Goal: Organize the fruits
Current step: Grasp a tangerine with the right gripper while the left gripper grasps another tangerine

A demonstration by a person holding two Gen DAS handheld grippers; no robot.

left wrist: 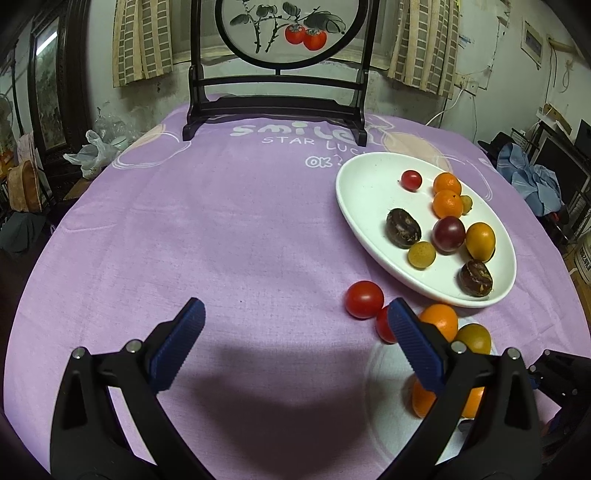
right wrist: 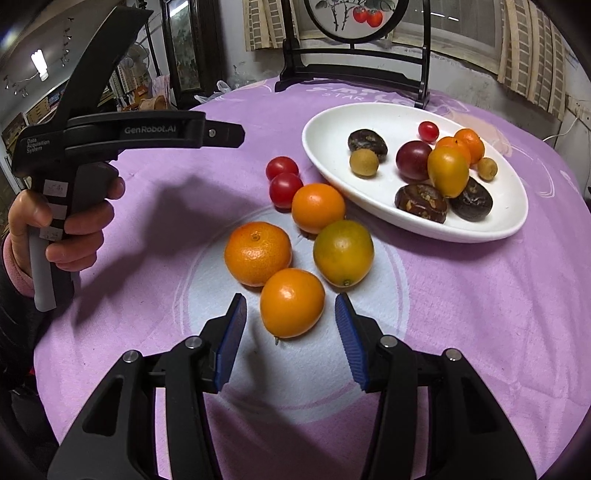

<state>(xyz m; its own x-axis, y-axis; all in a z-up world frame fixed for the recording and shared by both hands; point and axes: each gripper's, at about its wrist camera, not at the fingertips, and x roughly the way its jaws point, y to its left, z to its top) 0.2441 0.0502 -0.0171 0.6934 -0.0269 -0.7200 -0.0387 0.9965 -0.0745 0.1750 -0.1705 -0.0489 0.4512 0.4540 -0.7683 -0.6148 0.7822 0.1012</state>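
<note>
so the right claw (right wrist: 291, 325) is spread wide and sits low over the desk (right wrist: 461, 314), with a small orange (right wrist: 291, 302) right between its blue pads (right wrist: 232, 339), neither pad touching it as far as i can see. just behind that one there's a mandarin (right wrist: 258, 253) on the left and a greenish-yellow citrus (right wrist: 343, 252) on the right, and another orange (right wrist: 318, 208) behind those, all bunched close together on the pale circle printed on the purple cloth (right wrist: 147, 314). two cherry tomatoes (right wrist: 283, 178) sit touching each other just past that bunch, near the rim of the white plate (right wrist: 332, 177). the plate is further back on the right and already holds a mix: a little red tomato, a couple of oranges, a dark purple round fruit (right wrist: 413, 159), a yellow-orange oval one (right wrist: 447, 170), small tan round ones and three dark brown wrinkly ones. the left claw (left wrist: 295, 343) is also spread wide with nothing in it, hovering over bare cloth to the left of the loose fruit; from its camera the tomatoes and oranges peek out behind its right finger. in the right wrist view you can see the left hand (right wrist: 70, 221) gripping that tool's handle. a dark wooden stand with a persimmon painting (left wrist: 288, 33) stands at the far edge of the desk.
</note>
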